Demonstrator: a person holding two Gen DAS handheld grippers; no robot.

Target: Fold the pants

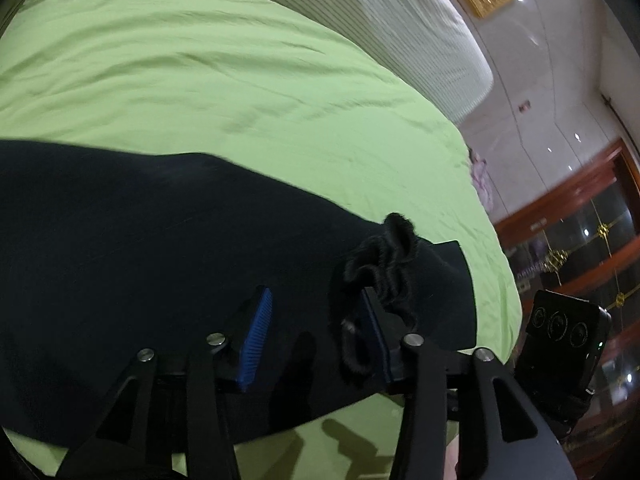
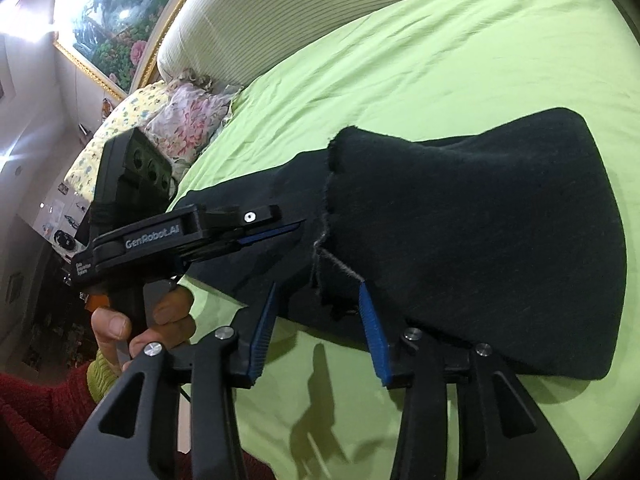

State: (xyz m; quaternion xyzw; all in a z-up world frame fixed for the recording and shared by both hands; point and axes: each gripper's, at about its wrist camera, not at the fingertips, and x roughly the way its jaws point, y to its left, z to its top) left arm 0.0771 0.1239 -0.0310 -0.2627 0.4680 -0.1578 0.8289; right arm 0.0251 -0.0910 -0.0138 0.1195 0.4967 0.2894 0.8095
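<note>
Reading "GenRobot.AI", the left claw [image 2: 288, 226] looks nearly closed over black pants [image 2: 460, 232]; right claw [image 2: 320, 328] gapes wide.

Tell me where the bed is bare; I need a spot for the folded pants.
Bare green sheet runs between the pants and the striped headboard. It is crowded near the floral pillows and where both tools work the pants.

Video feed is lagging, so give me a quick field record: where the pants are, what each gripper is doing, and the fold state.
surface: green bedsheet
pants: black pants, lying on the sheet, partly folded over
left gripper: left gripper open, over the pants, by the bunched waistband
right gripper: right gripper open, at the near edge of the pants, gripping nothing
nearby: floral pillows beside the headboard
</note>
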